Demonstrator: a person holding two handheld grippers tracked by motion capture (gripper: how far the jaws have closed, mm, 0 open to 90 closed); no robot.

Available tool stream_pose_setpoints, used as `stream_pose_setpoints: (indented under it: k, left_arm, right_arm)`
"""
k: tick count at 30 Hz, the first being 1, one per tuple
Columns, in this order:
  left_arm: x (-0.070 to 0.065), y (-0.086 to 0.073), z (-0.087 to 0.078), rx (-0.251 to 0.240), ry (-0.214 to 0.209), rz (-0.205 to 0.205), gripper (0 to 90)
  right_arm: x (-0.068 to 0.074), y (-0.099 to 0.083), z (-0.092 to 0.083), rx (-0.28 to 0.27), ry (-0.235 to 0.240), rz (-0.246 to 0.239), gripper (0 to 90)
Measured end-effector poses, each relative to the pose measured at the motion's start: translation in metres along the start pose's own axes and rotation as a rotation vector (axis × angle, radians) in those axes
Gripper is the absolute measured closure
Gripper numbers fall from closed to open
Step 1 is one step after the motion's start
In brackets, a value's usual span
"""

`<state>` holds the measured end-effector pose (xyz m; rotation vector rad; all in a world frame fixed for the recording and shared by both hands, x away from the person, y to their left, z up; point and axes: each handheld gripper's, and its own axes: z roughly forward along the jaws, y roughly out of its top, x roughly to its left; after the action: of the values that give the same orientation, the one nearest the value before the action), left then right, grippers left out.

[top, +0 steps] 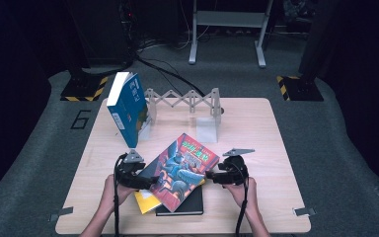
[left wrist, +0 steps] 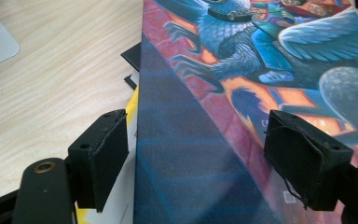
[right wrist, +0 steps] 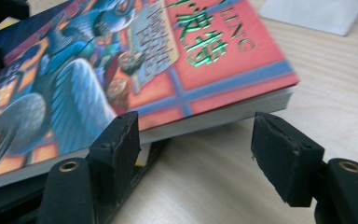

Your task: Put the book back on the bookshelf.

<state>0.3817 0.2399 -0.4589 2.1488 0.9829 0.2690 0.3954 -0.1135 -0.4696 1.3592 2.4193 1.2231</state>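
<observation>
A thick colourful book (top: pixel 185 168) with a red cover and a blue winged creature lies tilted on a yellow book (top: pixel 145 201) and a black book (top: pixel 192 205). My left gripper (top: pixel 150 181) is at its left corner. In the left gripper view the jaws (left wrist: pixel 203 149) straddle the book's dark spine (left wrist: pixel 186 163), one pad on the cover and the other against the underside, shut on it. My right gripper (top: pixel 211 175) is at the book's right edge. In its view (right wrist: pixel 200 154) the jaws stand open: the left pad is by the page edge (right wrist: pixel 223 116) and the right pad is over bare table.
A blue book (top: pixel 128 106) stands leaning at the left end of a white folding rack (top: pixel 187 101) at the back of the wooden table (top: pixel 256 133). The rack's pale foot plates (right wrist: pixel 317 14) rest on the table. Dark floor, cables and stands lie beyond.
</observation>
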Motion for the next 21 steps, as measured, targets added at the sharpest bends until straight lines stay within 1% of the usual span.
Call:
stream_pose_setpoints:
  k: [2,4,5,8,9,11,12,13,15,16,17,18,20,21]
  left_arm:
    - [-0.001,-0.001,0.001,-0.007,-0.008,-0.004,23.6]
    - [-0.002,-0.001,0.000,-0.006,0.007,0.010,23.6]
    - [-0.003,-0.001,0.000,-0.007,0.005,0.004,23.7]
    - [-0.004,-0.003,-0.002,-0.009,0.010,0.006,23.7]
    - [-0.004,-0.003,-0.002,-0.007,0.013,0.010,23.8]
    - [-0.004,-0.004,-0.003,-0.006,0.010,0.006,23.8]
    - [-0.005,-0.004,-0.003,-0.006,0.012,0.011,23.8]
    - [-0.006,-0.005,-0.004,-0.006,0.012,0.012,23.9]
    - [-0.007,-0.006,-0.004,-0.004,0.009,0.013,24.0]
    - [-0.009,-0.006,-0.005,-0.005,0.010,0.011,24.2]
    - [-0.010,-0.007,-0.005,-0.008,0.012,0.010,24.2]
    - [-0.012,-0.008,-0.006,-0.006,0.011,0.010,24.2]
    - [-0.014,-0.011,-0.007,-0.015,0.011,0.011,24.4]
    - [-0.015,-0.012,-0.008,-0.012,0.003,0.012,24.6]
  right_arm:
    - [0.002,0.000,0.001,0.007,0.002,-0.003,31.6]
    - [0.003,0.002,0.003,0.003,0.009,-0.001,32.1]
    - [0.002,0.003,0.004,0.005,0.012,0.000,32.1]
    - [0.003,0.008,0.005,-0.003,0.026,0.008,32.6]
    - [0.003,0.010,0.006,-0.006,0.020,0.005,32.7]
    - [0.002,0.012,0.009,-0.002,0.021,0.005,32.7]
    - [0.002,0.013,0.010,0.003,0.018,0.015,32.6]
    - [0.001,0.014,0.011,0.002,0.018,0.008,32.6]
    - [0.001,0.016,0.012,0.003,0.018,0.019,32.8]
    - [-0.001,0.017,0.014,-0.002,0.016,0.010,32.9]
    - [0.000,0.018,0.014,0.002,0.014,0.020,32.9]
    - [-0.001,0.019,0.016,-0.002,0.008,0.011,32.9]
    - [-0.002,0.022,0.018,-0.002,0.008,0.014,32.7]
    - [-0.004,0.024,0.020,-0.004,0.011,0.012,32.7]
